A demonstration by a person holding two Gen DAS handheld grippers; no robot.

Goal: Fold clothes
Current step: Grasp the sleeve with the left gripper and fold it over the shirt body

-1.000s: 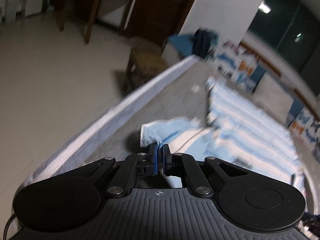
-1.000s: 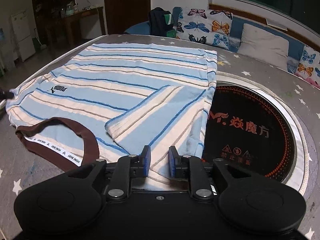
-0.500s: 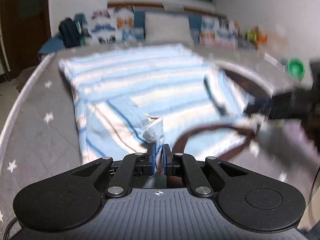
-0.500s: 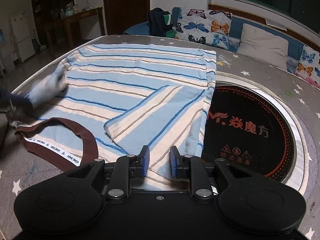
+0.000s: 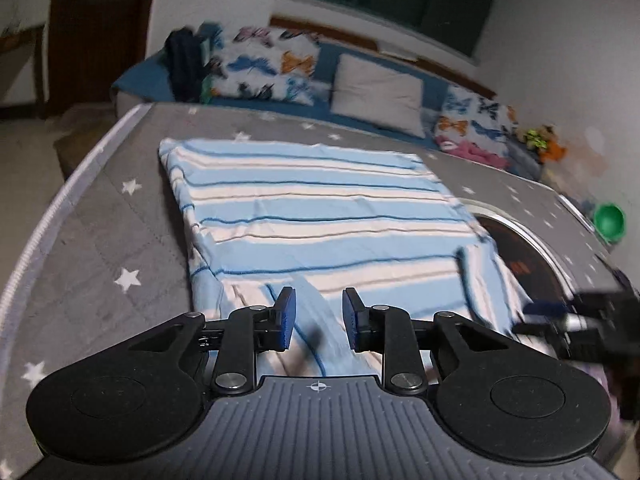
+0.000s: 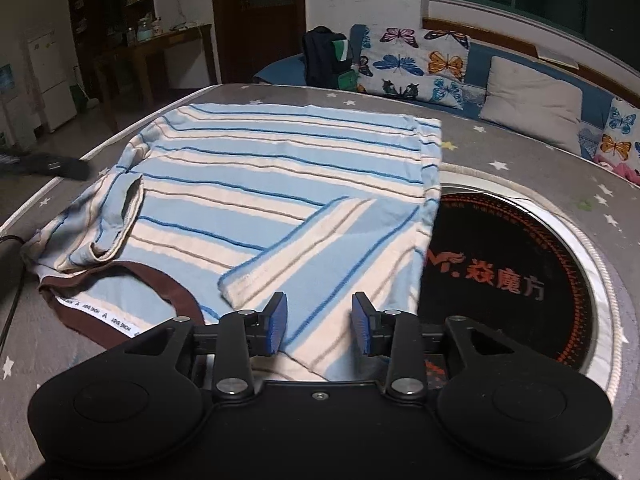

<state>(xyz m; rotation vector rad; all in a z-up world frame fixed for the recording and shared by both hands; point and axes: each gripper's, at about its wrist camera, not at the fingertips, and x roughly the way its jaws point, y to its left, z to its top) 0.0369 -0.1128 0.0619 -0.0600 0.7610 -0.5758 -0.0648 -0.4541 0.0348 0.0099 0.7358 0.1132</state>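
A light-blue and cream striped shirt [image 5: 320, 208] [image 6: 260, 168] lies flat on the grey star-print table [image 5: 120, 240], its brown collar [image 6: 160, 284] nearest me. Both sleeves are folded inward: the left sleeve [image 6: 116, 216] lies rumpled on the body, the right sleeve [image 6: 320, 240] lies flat. My left gripper [image 5: 318, 318] hovers over the left sleeve with its jaws opening and its pads off the cloth. My right gripper [image 6: 318, 322] sits over the right sleeve's end, jaws opening, pads clear of the fabric. Each gripper shows blurred at the edge of the other's view.
A round black induction hob [image 6: 500, 280] with a metal rim is set into the table right of the shirt. A green bowl [image 5: 609, 220] sits at the far right. Butterfly cushions [image 6: 412, 64] and a dark backpack [image 6: 324, 60] line the bench behind. The table edge runs along the left.
My left gripper swung in from the table's left edge carrying the sleeve, laid it on the shirt body and let go. My right gripper stayed put and its jaws widened.
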